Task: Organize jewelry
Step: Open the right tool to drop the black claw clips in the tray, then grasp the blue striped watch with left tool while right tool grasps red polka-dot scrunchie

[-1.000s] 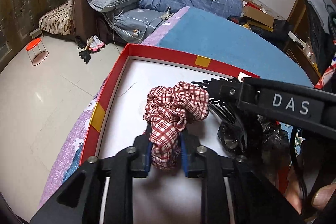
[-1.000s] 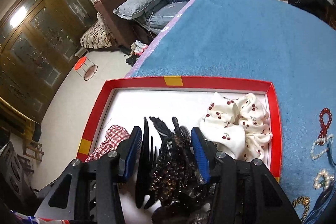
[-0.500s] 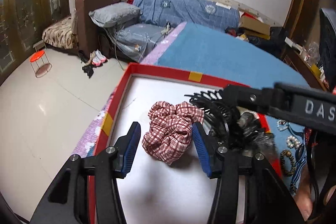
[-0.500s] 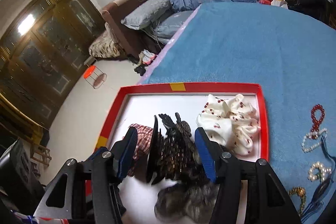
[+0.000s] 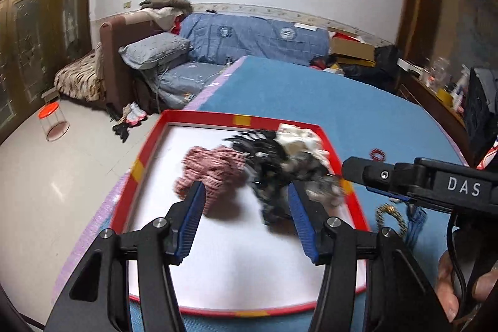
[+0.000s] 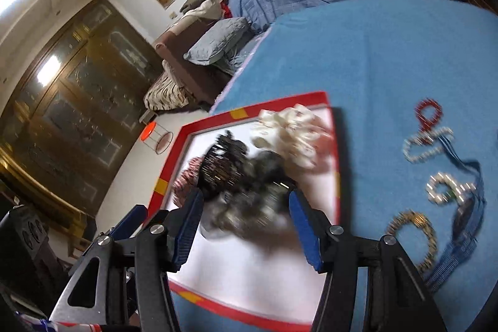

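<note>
Red-rimmed tray (image 5: 146,159) with a white floor sits on the blue tabletop (image 5: 311,101); inside it a red plaid scrunchie (image 5: 211,170), dark hair claws (image 5: 270,170) and a cream cherry-print scrunchie (image 6: 292,133) lie bunched toward the far end, blurred, likely grouped there as soft hair items; loose bead bracelets (image 6: 426,142) and a gold bracelet (image 6: 414,229) lie outside the tray on the cloth, probably unsorted yet; left gripper (image 5: 246,220) hovers over the tray, jaws opening, about half spread, nothing between them; right gripper (image 6: 246,223) jaws likewise half spread and empty, above the clips.
</note>
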